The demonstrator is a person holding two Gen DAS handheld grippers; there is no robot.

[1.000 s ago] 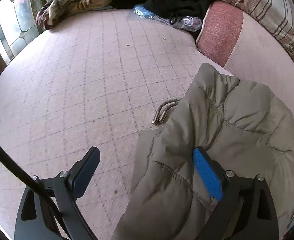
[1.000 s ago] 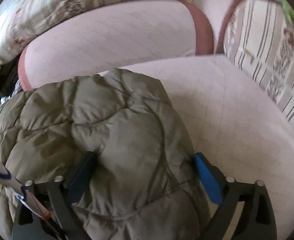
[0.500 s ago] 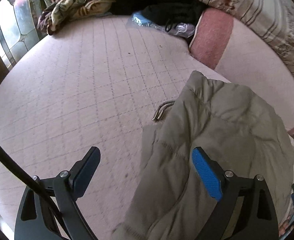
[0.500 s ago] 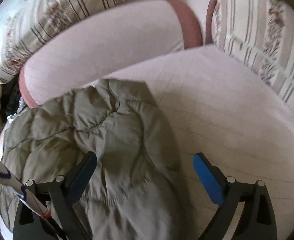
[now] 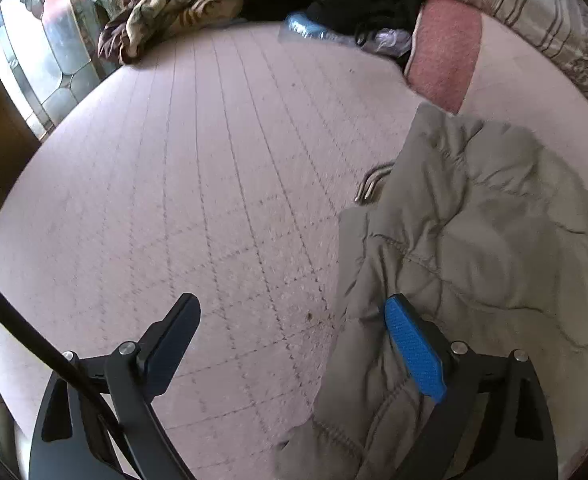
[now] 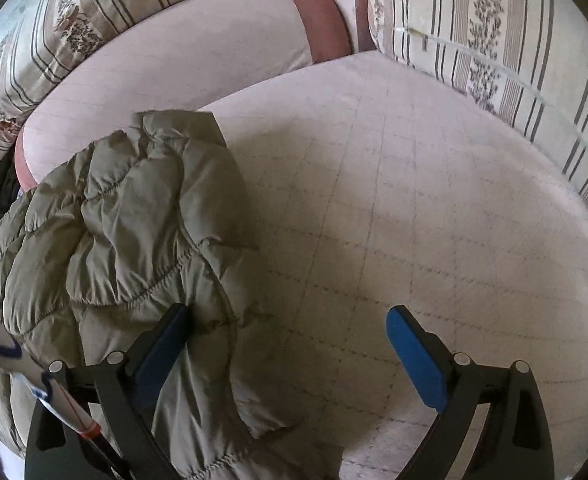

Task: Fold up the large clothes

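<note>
Both grippers have drawn back from the olive-green quilted puffer jacket [image 6: 126, 232], which a second ago bulged between the right gripper's fingers and now lies mostly to their left. On the right gripper [image 6: 288, 354] the fingers stand wide apart and hold nothing; the left finger [image 6: 158, 354] overlaps the jacket's edge, while the blue-padded right finger [image 6: 413, 360] hangs over the bare pale pink quilted sofa seat [image 6: 433, 220]. On the left gripper [image 5: 290, 348] the fingers are likewise spread and empty, the blue pad [image 5: 413, 354] against the jacket's near fold. The jacket lies bunched on the seat, its far end near a pink bolster cushion [image 6: 182, 60]. Striped floral cushions [image 6: 493, 40] line the back. In the left wrist view a patterned brown blanket [image 5: 166, 12] and dark clothing [image 5: 353, 8] lie at the far end.
</note>
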